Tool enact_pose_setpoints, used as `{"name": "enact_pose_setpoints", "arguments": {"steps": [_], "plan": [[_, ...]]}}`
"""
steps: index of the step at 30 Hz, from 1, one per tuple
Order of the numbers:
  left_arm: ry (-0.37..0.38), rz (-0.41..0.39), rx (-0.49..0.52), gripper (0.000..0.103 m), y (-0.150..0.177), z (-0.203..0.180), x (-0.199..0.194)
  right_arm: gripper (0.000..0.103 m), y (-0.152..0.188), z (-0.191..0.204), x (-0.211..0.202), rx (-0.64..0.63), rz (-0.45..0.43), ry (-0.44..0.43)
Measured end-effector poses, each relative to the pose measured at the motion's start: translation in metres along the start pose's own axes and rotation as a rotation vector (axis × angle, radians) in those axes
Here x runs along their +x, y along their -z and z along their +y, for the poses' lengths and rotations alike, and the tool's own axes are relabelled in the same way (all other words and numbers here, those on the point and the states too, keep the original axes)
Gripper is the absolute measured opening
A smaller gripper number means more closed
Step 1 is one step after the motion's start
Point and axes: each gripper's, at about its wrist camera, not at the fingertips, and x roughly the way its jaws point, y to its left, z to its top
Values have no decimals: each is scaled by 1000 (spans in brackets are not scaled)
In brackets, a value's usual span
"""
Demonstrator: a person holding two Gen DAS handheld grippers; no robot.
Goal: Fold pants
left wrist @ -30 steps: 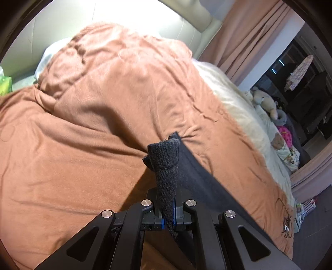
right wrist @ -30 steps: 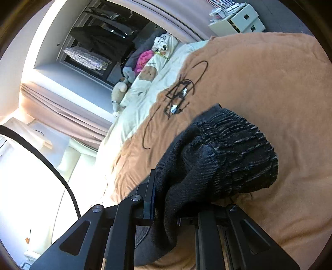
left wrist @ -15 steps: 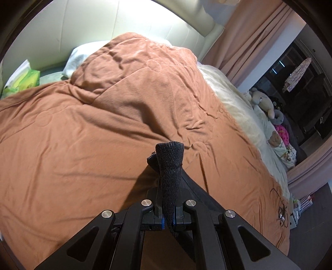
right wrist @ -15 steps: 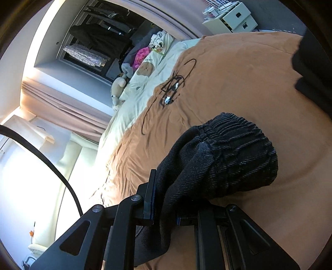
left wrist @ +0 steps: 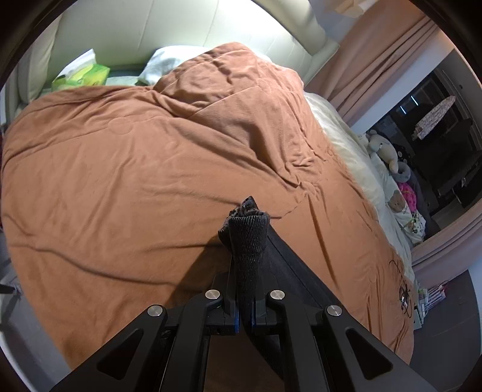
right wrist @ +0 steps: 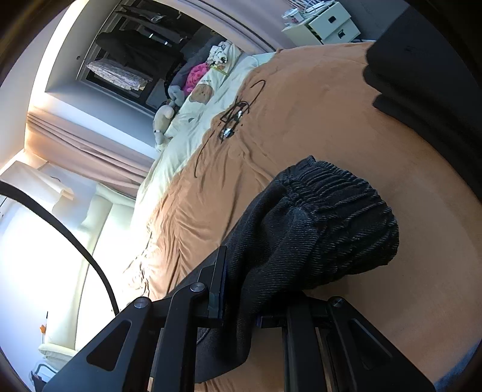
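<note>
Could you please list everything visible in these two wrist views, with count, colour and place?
pants: one, black, held above the bed by both grippers
duvet: one, orange-brown, covering the bed
cable: one tangle, black, lying on the duvet
tissue pack: one, green, by the headboard
pillow: one, white, at the head end
plush toy: at least one, beige, on the bed's far side
drawer unit: one, white, beyond the bed
left gripper: shut on pants
right gripper: shut on pants

My left tool clamped tight on pants, fingers nearly together. My right tool gripping bunched waistband, fingers wider apart, held above bed.
</note>
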Motion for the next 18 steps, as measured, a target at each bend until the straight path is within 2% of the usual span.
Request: {"name": "enact_pose_setpoints", "arguments": {"steps": [9,13,15,18], "plan": [[1,5,-24,4,15,28,-24,11,9,-4,-17,-7,33,25],[-17,20,-41,4,25,44,-24,11,15,-18,-13,0,82,56],[-35,44,-42,5,31,53,-18,13,19,-26,-8,11,115,88],[-84,118,-52,7,45,69,-3,21,22,-37,1,33,163,150]]}}
